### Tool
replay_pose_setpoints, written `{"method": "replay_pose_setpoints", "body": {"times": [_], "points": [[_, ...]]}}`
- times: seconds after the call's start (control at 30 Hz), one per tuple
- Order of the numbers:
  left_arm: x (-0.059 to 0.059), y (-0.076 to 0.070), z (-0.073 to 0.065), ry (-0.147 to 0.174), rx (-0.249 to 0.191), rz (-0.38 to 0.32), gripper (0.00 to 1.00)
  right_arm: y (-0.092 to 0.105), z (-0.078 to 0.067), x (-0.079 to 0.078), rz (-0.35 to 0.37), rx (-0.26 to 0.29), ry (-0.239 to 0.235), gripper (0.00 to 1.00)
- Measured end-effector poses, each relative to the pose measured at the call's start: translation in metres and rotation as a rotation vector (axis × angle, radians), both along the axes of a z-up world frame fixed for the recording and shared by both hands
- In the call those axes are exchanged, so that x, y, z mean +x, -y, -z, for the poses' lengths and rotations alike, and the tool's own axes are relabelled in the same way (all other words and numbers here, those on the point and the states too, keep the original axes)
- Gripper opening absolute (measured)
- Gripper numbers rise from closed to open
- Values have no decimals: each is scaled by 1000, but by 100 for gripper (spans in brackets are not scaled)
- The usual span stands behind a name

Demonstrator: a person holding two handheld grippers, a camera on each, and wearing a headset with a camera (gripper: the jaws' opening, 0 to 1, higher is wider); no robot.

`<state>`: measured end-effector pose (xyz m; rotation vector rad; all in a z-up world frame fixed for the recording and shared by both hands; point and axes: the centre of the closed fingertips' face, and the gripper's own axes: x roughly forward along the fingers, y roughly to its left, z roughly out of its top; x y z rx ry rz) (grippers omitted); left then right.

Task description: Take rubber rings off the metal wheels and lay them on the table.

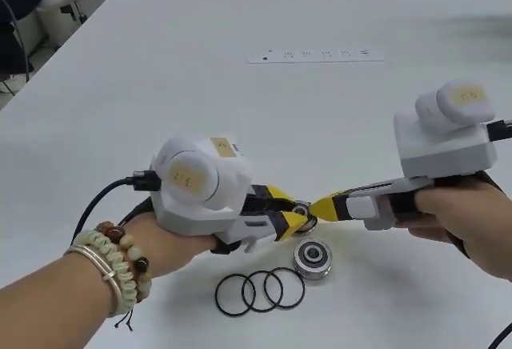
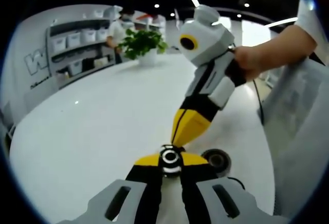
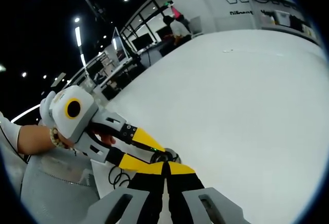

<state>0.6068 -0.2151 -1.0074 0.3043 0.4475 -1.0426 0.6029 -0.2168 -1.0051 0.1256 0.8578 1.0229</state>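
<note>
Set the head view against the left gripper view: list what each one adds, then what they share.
Head view adds: the socket strip, beaded bracelets and the full row of three rubber rings. Left gripper view adds: a potted plant, wall shelves and a person beside them. Both: the left hand-held gripper clamping a metal wheel, the right hand-held gripper with its tip at it, a second wheel on the white table.
</note>
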Motion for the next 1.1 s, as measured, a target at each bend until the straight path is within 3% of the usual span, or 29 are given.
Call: {"method": "replay_pose_setpoints", "body": {"times": [0.5, 0.53, 0.57, 0.6, 0.63, 0.67, 0.73, 0.97, 1.1], "points": [[-1, 0, 0, 0, -2, 0, 13, -9, -7, -4, -28, 35, 11, 0], [-1, 0, 0, -1, -4, 0, 13, -11, -10, -6, -38, 46, 11, 0], [0, 0, 0, -1, -6, 0, 13, -21, -26, -1, -17, 149, 32, 0], [-1, 0, -1, -1, -6, -2, 13, -17, -24, -2, -9, 114, -9, 0], [-1, 0, -1, -2, -6, -2, 13, -13, -20, 0, -18, 67, 28, 0], [-1, 0, -1, -1, -4, -2, 13, -13, -20, 3, -26, 64, 70, 0], [-1, 0, -1, -1, -3, -4, 14, -12, -16, -2, -21, 67, 24, 0], [-1, 1, -1, -8, -9, -10, 14, 0, -4, 0, -1, -1, 15, 0], [0, 1, -1, -9, 15, -7, 14, 1, -3, 1, 4, -4, 12, 0]]}}
